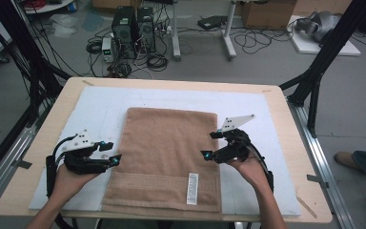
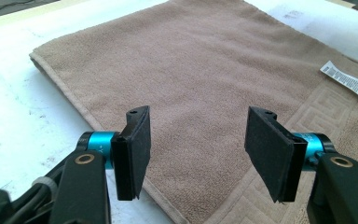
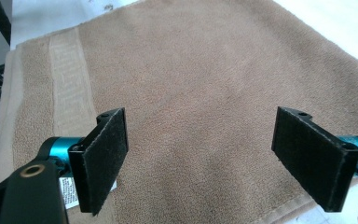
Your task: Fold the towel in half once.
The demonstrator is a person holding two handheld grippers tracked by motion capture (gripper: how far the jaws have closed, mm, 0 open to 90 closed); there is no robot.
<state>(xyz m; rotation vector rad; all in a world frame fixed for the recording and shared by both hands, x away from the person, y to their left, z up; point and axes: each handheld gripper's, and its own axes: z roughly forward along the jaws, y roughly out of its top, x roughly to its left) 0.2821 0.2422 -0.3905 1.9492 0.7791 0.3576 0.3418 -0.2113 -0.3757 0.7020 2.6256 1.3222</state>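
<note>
At table centre, on the white mat (image 1: 100, 109), lies the folded tan towel (image 1: 167, 143).
Both my tongs stand apart, empty: left gripper (image 1: 116, 160) at the towel's nine o'clock edge, right gripper (image 1: 208, 155) at three. If I pinch too shallow, I may lift one layer alone and open the fold; its care label (image 1: 192, 188) lies at five.

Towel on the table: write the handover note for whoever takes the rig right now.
Left tongs: open, nothing between the pads, at the towel's left edge near the front.
Right tongs: open, empty, over the towel's right side.
Brown towel: lies flat on the white mat, patterned band and white care label toward the person.
Done: towel looks folded once already, though that is hard to confirm.
Left: probably grip the side edges and make the next fold; neither tongs grips cloth.
</note>
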